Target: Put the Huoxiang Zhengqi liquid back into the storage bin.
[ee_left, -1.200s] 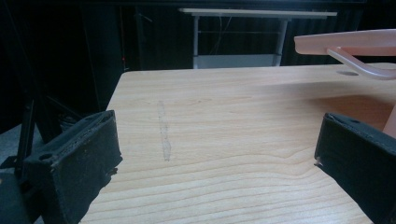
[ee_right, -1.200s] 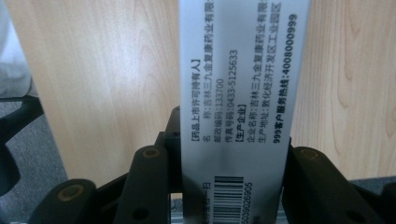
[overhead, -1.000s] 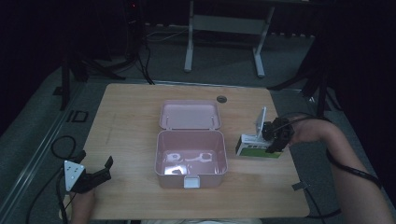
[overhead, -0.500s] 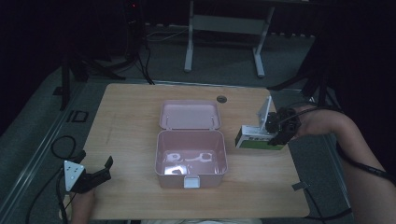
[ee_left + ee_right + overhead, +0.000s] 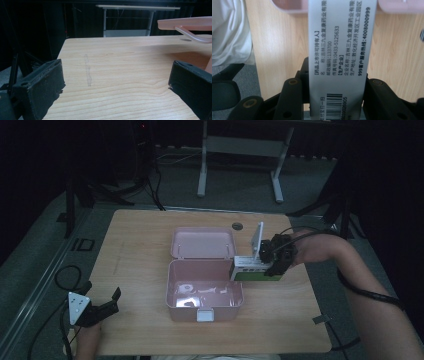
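The medicine box is a flat carton, white on its upper face and green along the side seen from the high view; in the right gripper view its grey-white panel carries rows of black printed text and a barcode at the lower end. The right gripper pinches it across its width, a black jaw pressed against each long edge, and holds it right of centre in the high view, its left end reaching over the right wall of the pink case. That case stands open at the middle of the wooden table, its lid laid back flat behind it; a few small pale items lie on its floor, too dim to name. Compared with a second ago, the carton has left the tabletop right of the case and come leftward and upward to the case's edge. The left gripper sits at the lower left of the high view, its jaws spread wide over bare wood, unmoved.
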The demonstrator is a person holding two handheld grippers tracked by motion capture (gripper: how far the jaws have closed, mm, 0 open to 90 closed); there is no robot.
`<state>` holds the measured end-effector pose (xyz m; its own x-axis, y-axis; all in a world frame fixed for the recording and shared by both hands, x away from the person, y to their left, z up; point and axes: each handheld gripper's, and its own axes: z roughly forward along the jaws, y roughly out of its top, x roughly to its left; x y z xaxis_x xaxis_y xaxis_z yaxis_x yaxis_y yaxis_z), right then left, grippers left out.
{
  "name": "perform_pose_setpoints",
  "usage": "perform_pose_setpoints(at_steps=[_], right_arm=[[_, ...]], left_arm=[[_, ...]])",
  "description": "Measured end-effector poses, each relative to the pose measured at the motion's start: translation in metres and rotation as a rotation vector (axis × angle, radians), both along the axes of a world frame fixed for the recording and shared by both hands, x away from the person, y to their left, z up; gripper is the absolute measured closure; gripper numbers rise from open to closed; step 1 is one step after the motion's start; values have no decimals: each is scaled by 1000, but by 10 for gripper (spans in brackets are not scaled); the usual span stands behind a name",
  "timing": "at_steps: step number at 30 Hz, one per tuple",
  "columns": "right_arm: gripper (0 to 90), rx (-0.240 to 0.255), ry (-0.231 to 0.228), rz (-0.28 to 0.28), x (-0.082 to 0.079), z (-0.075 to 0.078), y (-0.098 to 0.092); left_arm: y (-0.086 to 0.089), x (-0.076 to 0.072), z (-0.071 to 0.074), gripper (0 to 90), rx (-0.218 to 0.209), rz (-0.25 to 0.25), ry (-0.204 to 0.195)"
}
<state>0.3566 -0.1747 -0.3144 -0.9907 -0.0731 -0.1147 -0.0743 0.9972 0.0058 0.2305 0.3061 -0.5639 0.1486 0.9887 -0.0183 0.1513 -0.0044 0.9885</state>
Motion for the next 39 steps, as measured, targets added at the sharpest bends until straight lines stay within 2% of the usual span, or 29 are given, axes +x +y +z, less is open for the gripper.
perform_pose_setpoints(at_steps=[2, 5, 10, 15, 24, 30, 31, 36, 37, 39], right_arm=[[639, -4, 0, 13, -2, -1, 5], [639, 0, 4, 53, -6, -1, 24], [640, 9, 9, 70, -8, -2, 41], [639, -2, 18, 81, -10, -9, 64], [639, -4, 28, 117, -14, -21, 89], [639, -3, 15, 91, -14, -36, 105], [639, -3, 27, 94, -14, -43, 109], [638, -21, 53, 100, -16, -57, 113], [638, -30, 66, 92, -15, -66, 114], [638, -33, 65, 91, -14, -70, 115]], left_arm=[[0, 0, 0, 2, -1, -1, 0], [0, 0, 0, 2, -1, -1, 0], [0, 0, 0, 2, -1, -2, 0], [1, 0, 0, 2, -2, -2, 0], [1, 0, 0, 3, -2, -3, 0], [1, 0, 0, 2, -2, -3, 0], [1, 0, 0, 2, -3, -3, 0], [1, 0, 0, 2, -2, -3, 0], [1, 0, 0, 2, -3, -3, 0], [1, 0, 0, 2, -3, -3, 0]])
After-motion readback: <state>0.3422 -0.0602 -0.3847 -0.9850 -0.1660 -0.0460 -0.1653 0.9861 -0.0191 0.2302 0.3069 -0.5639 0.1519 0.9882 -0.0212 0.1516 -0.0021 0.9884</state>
